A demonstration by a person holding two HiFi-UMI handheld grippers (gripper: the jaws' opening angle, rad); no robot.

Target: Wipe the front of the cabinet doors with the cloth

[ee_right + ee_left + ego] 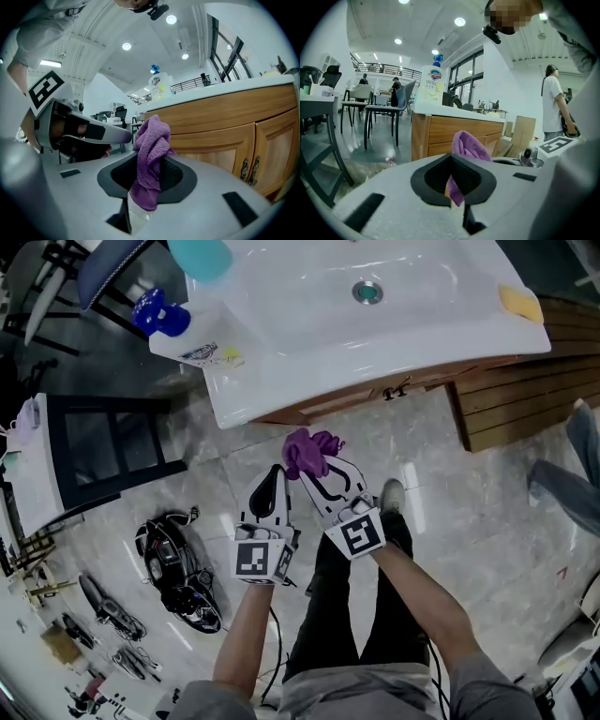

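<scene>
I stood at the cabinet with the cloth [309, 452] bunched up in front of me, and I judged the wiping itself had not begun: the purple wad hung in the air, clear of the wooden doors [269, 154], touching neither. My right gripper [319, 474] had its fingers pressed together on the cloth, a thick twist of it standing up out of the notch. My left gripper [276, 480] sat just beside, and its own view showed its fingers closed on a thin fold of the same cloth. To my mind the next move called for bringing the wad forward and low, under the white basin [281, 381], pressing it flat to a door face and sweeping across, minding the dark metal handles [248, 171] where the two doors met. A loose tail could snag there. As for writing, the soap bottle [432, 86] on the counter read "99.9%" on its label; the blue badge above that was too small for me to read. The cubes on both grippers bore only square black-and-white patterns, no words.
</scene>
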